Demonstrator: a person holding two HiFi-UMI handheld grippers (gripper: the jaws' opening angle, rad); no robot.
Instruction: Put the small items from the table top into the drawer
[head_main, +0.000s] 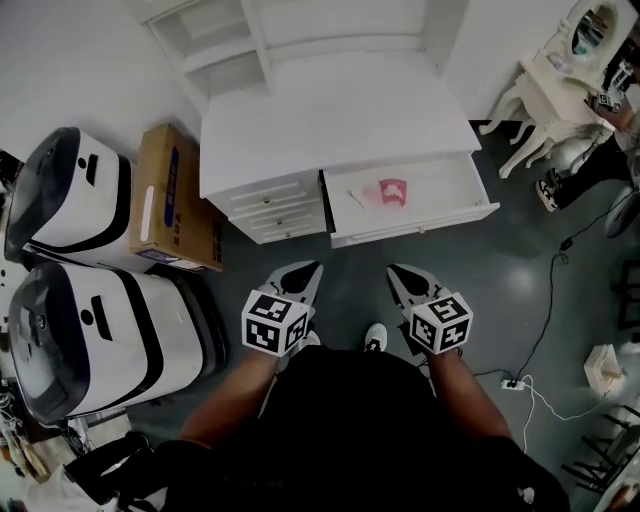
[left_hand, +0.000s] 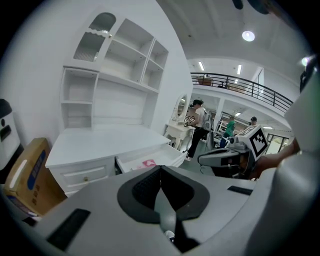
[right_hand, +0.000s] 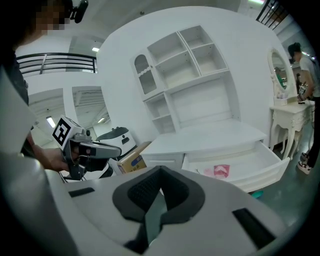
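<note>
Head view, looking steeply down: a person in a dark top stands on a grey floor (head_main: 350, 270), forearms reaching forward, a gripper in each hand. The left gripper (head_main: 308, 270) and right gripper (head_main: 396, 272) are held side by side just in front of the body, apart from each other, each carrying a cube with black and white square markers. Both point toward a white desk. In each gripper's own view the fingers are pressed together at the tips, with nothing between them. The toe of a white shoe (head_main: 375, 336) shows between the two grippers.

Just beyond the grippers the desk's wide drawer (head_main: 415, 226) stands pulled open. A small pink item (head_main: 392, 192) lies flat on the drawer bottom, near its middle. Left of the open drawer is a stack of small drawers (head_main: 275, 206), all closed. Above them spreads the white tabletop (head_main: 330, 115), and behind it rises a white shelf unit (head_main: 300, 30) against the wall.

To the left of the desk a brown cardboard box (head_main: 175, 195) stands on the floor, and beside it two large white machines (head_main: 100, 335) with dark tops. On the right, a white cable runs across the floor to a power strip (head_main: 512, 383). Far right, a white dressing table (head_main: 560, 80) with an oval mirror
</note>
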